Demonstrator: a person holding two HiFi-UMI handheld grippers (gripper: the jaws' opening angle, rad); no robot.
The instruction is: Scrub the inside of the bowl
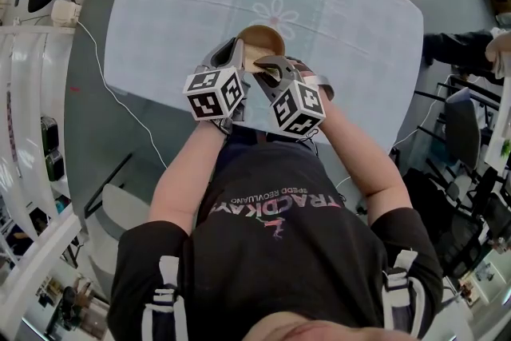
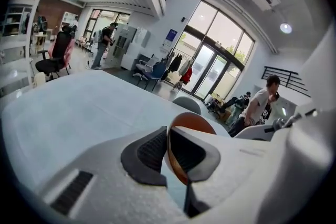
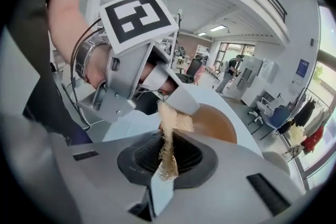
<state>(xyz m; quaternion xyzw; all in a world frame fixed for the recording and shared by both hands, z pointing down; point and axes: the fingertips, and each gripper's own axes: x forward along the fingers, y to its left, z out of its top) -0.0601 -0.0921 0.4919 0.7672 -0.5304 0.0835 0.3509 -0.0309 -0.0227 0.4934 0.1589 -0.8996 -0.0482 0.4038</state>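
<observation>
Your left claw (image 2: 168, 150) pinches the rim of the round brown wooden bowl (image 1: 263, 34). Your right claw (image 3: 167, 157) pinches a tan fibrous scrub pad (image 3: 171, 126). Open pale-blue surface (image 1: 160, 12) extends toward 12 o'clock.

Black T-shirt (image 1: 271, 251), pink-white print (image 1: 275, 212), white-striped sleeves (image 1: 164, 299); grey left gripper (image 1: 237, 48) and right gripper (image 1: 269, 69) bear black-and-white marker cubes (image 1: 215, 94)

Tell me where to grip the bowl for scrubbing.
Take the rim from the person's side, one jaw inside, one outside: the bowl has a thin wall and open top. The left claw is clamped just so.
</observation>
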